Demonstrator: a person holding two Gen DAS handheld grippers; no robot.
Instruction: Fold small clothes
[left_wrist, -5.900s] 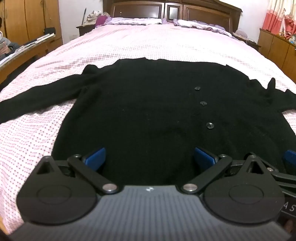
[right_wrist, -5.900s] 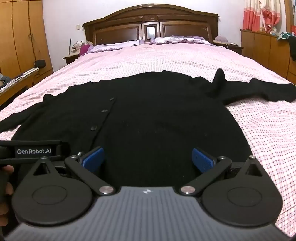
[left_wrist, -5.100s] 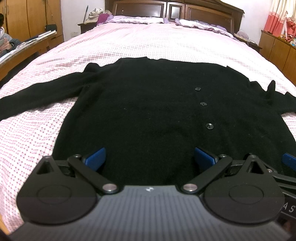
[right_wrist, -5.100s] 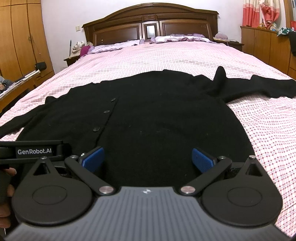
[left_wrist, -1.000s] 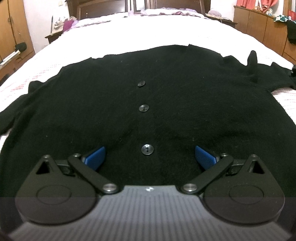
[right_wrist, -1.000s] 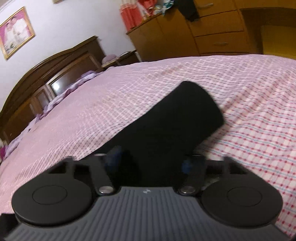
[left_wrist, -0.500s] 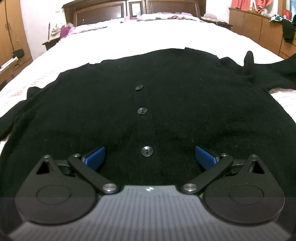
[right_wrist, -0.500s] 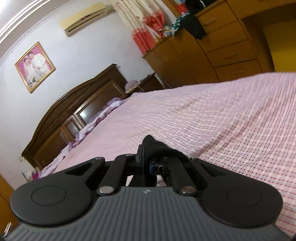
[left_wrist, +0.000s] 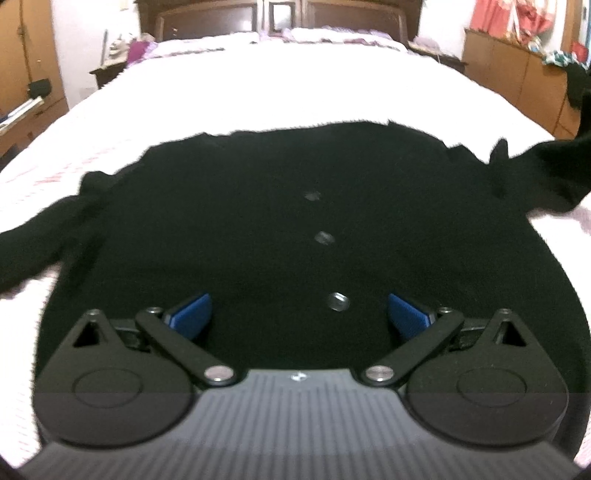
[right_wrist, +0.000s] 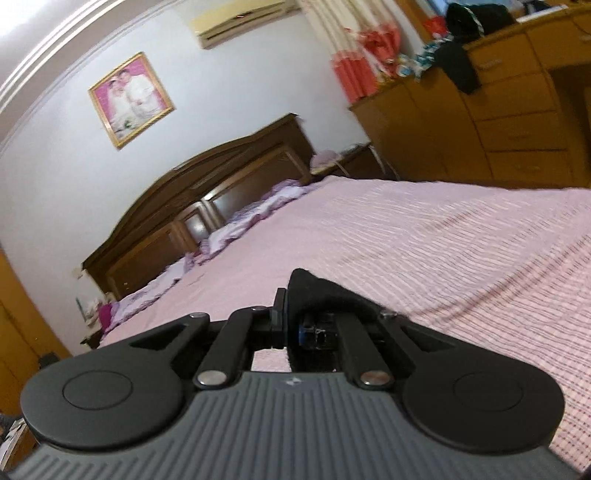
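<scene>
Pinching the black cardigan's sleeve (right_wrist: 325, 291), the right gripper (right_wrist: 295, 325) faces a headboard (right_wrist: 207, 206); the left gripper (left_wrist: 299, 314) gapes wide.

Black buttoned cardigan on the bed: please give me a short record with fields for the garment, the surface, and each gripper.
garment: black buttoned knit cardigan, spread flat, three buttons showing
right sleeve: black sleeve end lifted off the bed
surface: pink checked bedspread
left gripper: open, hovering over the hem, holding nothing
right gripper: shut on the sleeve end
</scene>
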